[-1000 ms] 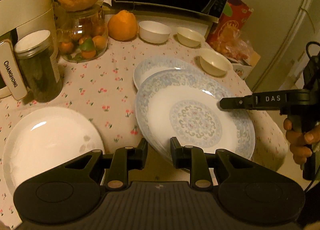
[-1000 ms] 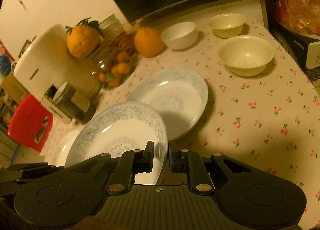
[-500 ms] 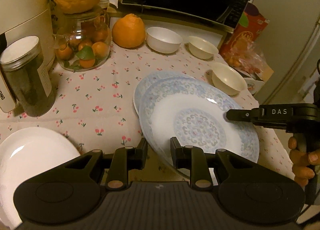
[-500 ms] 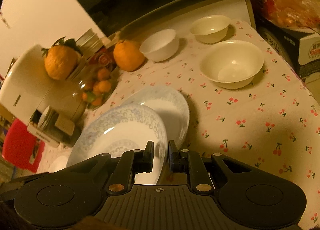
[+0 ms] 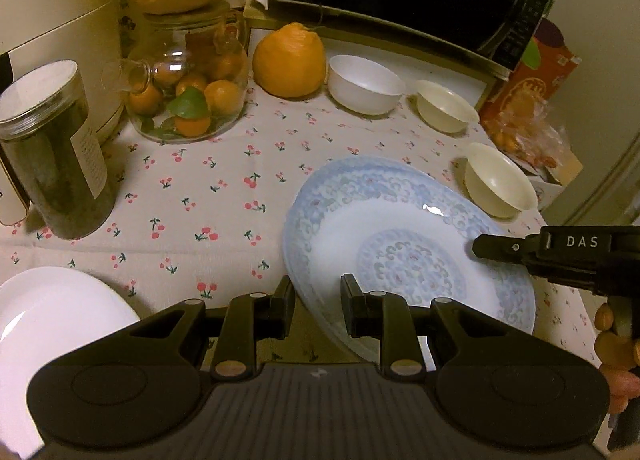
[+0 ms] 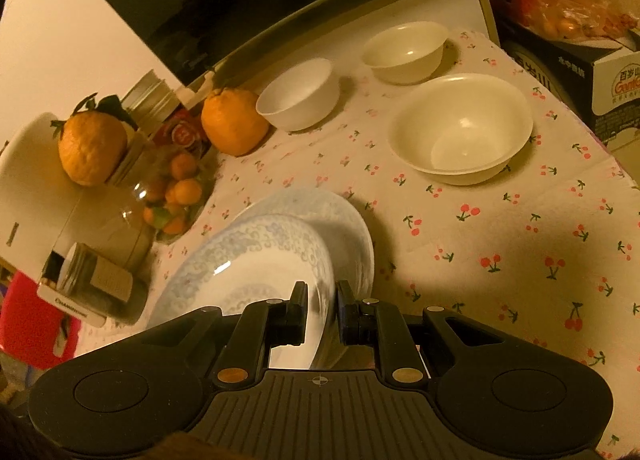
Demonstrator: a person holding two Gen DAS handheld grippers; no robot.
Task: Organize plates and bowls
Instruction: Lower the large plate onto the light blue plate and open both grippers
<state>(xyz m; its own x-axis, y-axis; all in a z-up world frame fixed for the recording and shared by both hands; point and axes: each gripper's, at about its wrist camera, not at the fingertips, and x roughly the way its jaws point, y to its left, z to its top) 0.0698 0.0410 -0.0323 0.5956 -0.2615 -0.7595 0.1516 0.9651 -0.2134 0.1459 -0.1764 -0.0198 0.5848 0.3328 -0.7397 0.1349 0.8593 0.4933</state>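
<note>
Over the cherry-print tabletop, both grippers' jaws pinched opposite rims of the blue-patterned porcelain plate: rigid, glazed-slick, breakable; rim grips looked sound.

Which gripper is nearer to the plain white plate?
Left. The left gripper grips the blue patterned plate right beside the white plate; the right gripper holds its far rim.

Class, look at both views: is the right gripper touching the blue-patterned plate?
Touching. In the right wrist view the right gripper pinches the plate rim between its fingers.
</note>
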